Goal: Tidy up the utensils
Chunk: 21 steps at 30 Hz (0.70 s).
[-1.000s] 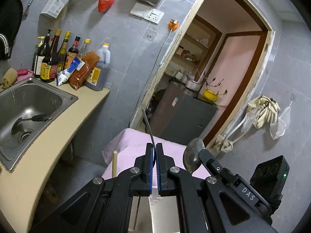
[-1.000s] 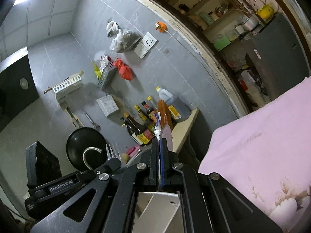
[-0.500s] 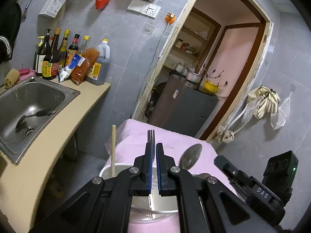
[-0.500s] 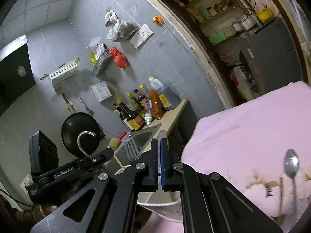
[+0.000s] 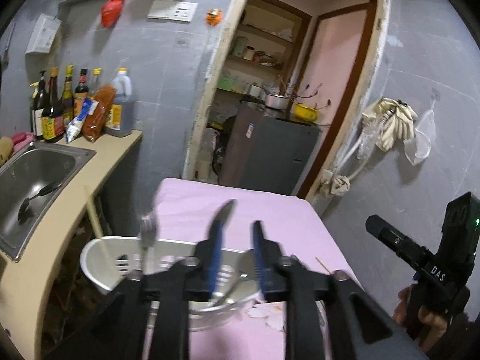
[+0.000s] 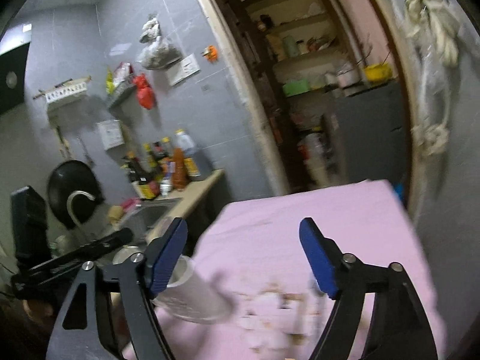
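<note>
- The white utensil holder (image 5: 99,273) is standing on the pink tablecloth (image 5: 270,210), at its near left corner, beside the counter (image 5: 60,210).
- It is already holding several pieces: a fork (image 5: 147,234) and a pale chopstick (image 5: 96,222) are standing up at its left end, and a spoon (image 5: 240,273) is lying slanted in its right part. A dark blade-like tip is showing above the left finger; whether it is a knife in the holder is not clear.
- The left gripper (image 5: 237,252) is hovering just over the holder; its jaws have just been opening and nothing is being gripped between them.
- The right gripper (image 6: 243,255) is standing wide over the cloth, its jaws likewise just opened and empty; the holder (image 6: 192,297) is lying just beside its left finger.
- More cutlery appears to be lying on the cloth (image 6: 300,225) near the right gripper, too blurred to identify.
- Judgement: sorting is partly done; remaining pieces are still needing collection.
</note>
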Motion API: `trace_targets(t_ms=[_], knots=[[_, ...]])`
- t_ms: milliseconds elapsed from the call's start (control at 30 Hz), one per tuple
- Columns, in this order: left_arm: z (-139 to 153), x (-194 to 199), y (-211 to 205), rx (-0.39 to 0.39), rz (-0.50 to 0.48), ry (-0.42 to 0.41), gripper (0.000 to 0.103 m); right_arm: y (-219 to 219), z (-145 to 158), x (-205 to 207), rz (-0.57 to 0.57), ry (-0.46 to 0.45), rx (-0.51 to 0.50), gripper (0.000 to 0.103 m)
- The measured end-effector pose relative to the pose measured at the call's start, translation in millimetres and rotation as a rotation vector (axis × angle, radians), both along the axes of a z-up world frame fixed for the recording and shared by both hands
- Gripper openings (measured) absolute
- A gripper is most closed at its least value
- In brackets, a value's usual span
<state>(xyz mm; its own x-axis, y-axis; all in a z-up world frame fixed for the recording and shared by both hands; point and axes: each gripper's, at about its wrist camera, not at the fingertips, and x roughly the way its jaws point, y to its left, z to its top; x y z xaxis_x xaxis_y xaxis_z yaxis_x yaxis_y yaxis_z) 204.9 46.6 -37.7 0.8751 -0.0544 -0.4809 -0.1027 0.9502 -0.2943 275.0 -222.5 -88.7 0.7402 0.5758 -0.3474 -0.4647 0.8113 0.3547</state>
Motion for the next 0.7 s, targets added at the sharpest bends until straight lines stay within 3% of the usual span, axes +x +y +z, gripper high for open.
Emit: trace_targets(t_ms=[100, 233, 400, 700], knots=[[2, -2, -19, -0.006, 0.017, -0.038, 0.072, -19, 9, 2, -0.056, -0.022, -0.075, 0.085], [1, 4, -47, 0.013, 0.022, -0.039, 0.076, -53, 14, 1, -0.146, -0.071, -0.181, 0.098], [-4, 12, -86, 0.069, 0.027, -0.034, 0.088, -83, 20, 4, -0.189, -0.116, -0.256, 0.099], [-26, 26, -134, 0.124, 0.068, -0.029, 0.09, -125, 4, 12, -0.202, -0.148, -0.297, 0.1]])
